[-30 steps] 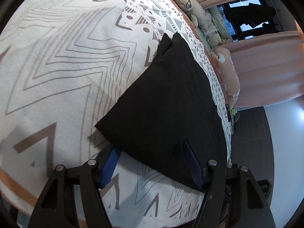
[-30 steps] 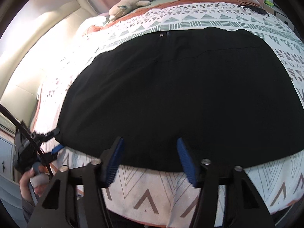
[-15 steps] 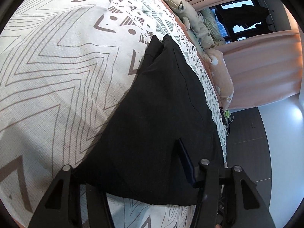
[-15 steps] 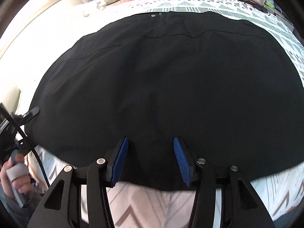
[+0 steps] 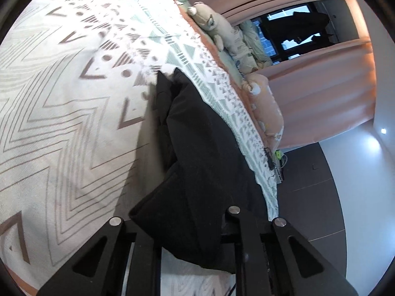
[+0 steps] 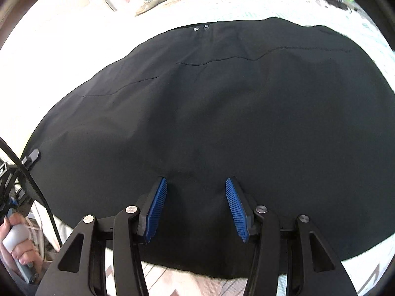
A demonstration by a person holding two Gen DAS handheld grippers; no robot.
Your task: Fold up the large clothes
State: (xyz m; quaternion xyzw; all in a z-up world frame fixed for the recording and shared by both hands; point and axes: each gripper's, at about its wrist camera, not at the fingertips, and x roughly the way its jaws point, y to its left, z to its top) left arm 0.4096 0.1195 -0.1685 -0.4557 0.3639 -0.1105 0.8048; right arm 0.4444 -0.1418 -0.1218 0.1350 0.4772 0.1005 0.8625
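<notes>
The right tongs (image 6: 195, 204) sit spread over the near hem of the black garment (image 6: 222, 123), blue pads bare. The left tongs (image 5: 182, 236) are buried in a lifted corner of it (their grip cannot be told). The garment lies on the patterned bed (image 5: 61, 123); plush toys (image 5: 222, 32) line the far edge, by pink curtains (image 5: 321, 98).
</notes>
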